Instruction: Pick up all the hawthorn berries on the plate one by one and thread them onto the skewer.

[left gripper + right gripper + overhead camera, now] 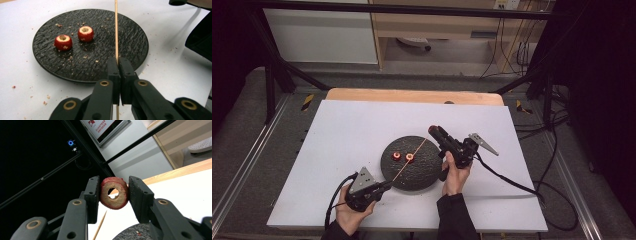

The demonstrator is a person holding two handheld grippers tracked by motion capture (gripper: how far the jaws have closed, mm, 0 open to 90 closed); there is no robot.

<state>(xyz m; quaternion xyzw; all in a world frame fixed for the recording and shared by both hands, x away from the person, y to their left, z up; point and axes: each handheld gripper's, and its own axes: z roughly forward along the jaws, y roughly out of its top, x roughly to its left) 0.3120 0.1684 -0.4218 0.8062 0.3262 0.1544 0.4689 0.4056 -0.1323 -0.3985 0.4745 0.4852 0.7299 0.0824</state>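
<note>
Left claw (117, 62) hides skewer (116, 30) base

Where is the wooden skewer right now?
The wooden skewer is pinched in the left tongs at the dark plate's near edge, slanting across it to the right of the two red fruit pieces.

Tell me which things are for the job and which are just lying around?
For the job:
- skewer, in the left gripper
- cored fruit ring, in the right gripper
- two cored red fruits
- black plate

Lying around:
- crumbs
- white sheet
</note>
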